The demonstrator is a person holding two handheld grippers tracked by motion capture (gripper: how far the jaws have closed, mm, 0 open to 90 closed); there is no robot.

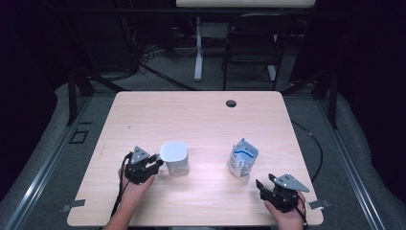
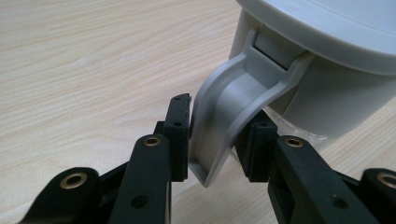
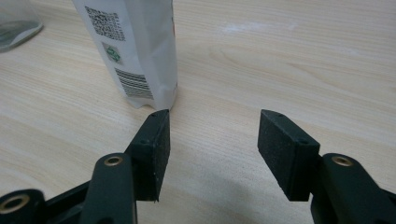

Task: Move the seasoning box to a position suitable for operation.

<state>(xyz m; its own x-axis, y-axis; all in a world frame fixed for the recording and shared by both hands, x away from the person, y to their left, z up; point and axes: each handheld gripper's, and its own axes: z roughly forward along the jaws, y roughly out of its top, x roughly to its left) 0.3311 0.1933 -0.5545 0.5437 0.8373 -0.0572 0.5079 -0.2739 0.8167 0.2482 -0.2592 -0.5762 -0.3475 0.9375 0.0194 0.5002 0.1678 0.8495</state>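
A clear jug with a grey-white lid stands left of the table's middle. Its grey handle sits between the jaws of my left gripper, and both pads lie against the handle's sides. In the high view, my left gripper comes at the jug from its left. A white and blue pouch stands upright right of the middle, its barcode side towards my right gripper. My right gripper is open and empty, just short of the pouch's bottom corner. It sits near the table's front right.
The pale wooden table has a round cable hole near its far edge. A dark chair and a white table leg stand beyond it. A cable hangs off the right side.
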